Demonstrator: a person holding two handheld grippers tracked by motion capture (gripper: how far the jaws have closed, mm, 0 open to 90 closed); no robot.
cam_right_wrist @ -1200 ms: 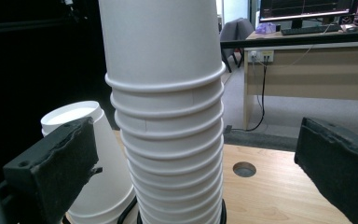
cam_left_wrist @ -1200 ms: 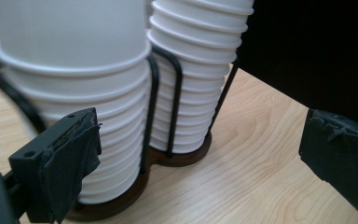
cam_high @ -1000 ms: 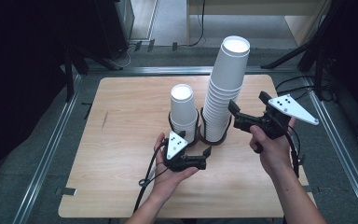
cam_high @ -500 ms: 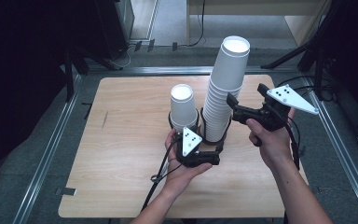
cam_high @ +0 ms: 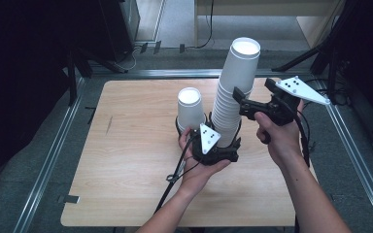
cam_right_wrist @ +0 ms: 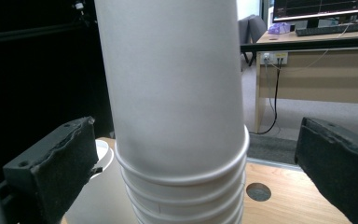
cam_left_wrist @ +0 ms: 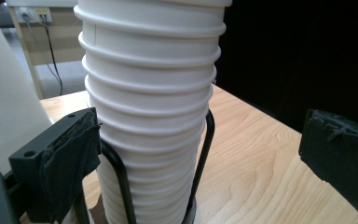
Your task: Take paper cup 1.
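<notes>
- Jaws of the left gripper stand wide apart around the foot of the tall cup stack; the nearer pad sits just beside the stack's lower rims, the other well clear of it, so nothing is clamped.
- Jaws of the right gripper are likewise spread, flanking the stack higher up, where the topmost cup's smooth wall rises from the nested rims.
- From the left gripper view, a black wire holder shows, its upright rods hugging the stack's base, which stands inside it.
- From the high view, the stack leans slightly on the wooden table, and a short cup stack stands just beside it, upside down in its own holder.
- Behind the stack, the right gripper view takes in a desk.
</notes>
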